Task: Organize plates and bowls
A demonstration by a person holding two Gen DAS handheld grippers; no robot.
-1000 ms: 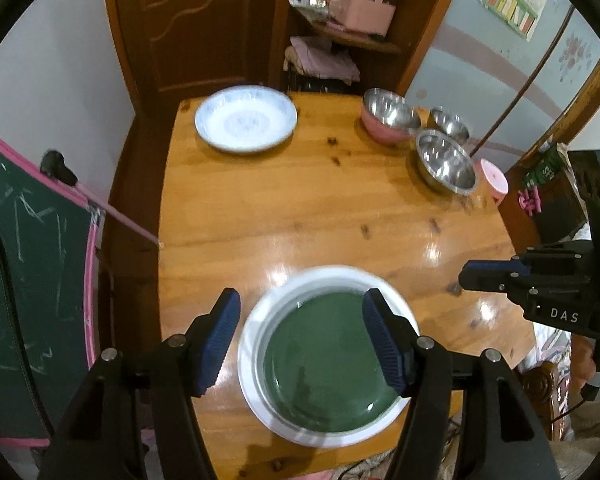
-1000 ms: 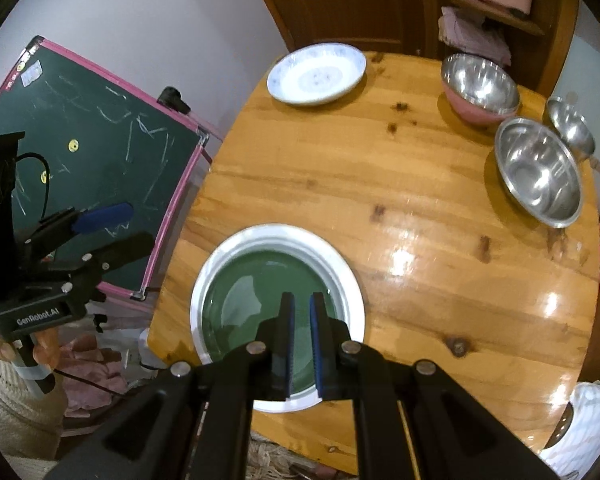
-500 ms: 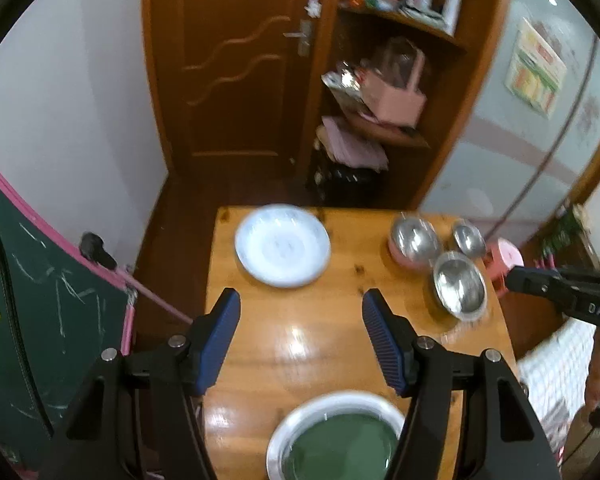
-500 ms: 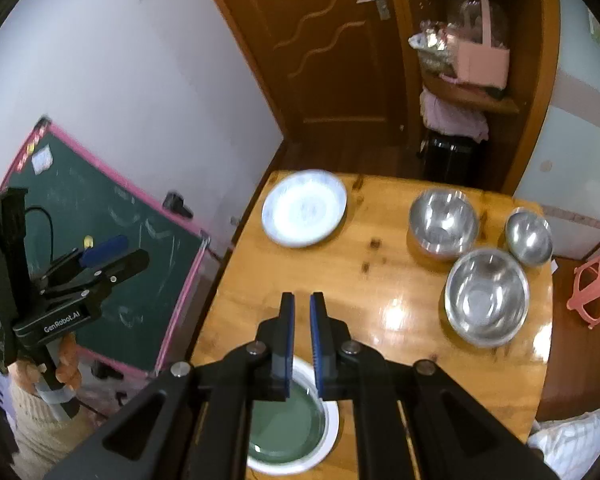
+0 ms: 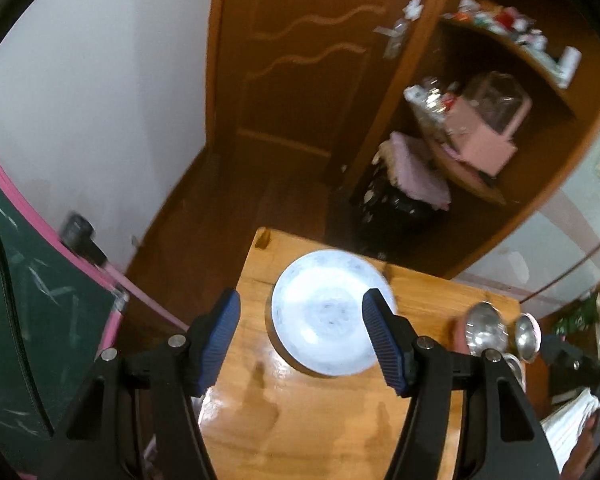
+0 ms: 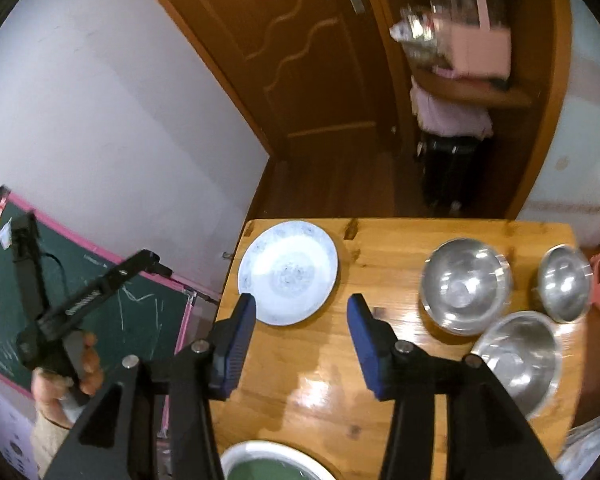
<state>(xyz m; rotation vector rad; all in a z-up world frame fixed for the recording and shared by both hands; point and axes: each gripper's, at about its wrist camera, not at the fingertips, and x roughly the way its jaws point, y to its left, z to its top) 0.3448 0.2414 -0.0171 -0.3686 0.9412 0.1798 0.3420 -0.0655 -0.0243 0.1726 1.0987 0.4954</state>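
My left tongs (image 5: 300,338) hang open and empty above the white plate (image 5: 330,314) at the table's (image 6: 400,240) far corner. My right tongs (image 6: 301,340), jaws just spread, hold nothing. The plate looks stiff, glossy, breakable; I'd pinch its rim.

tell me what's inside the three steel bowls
Nothing shows inside the large bowl, small bowl or near bowl, only glare. The left view is too blurred to add anything.
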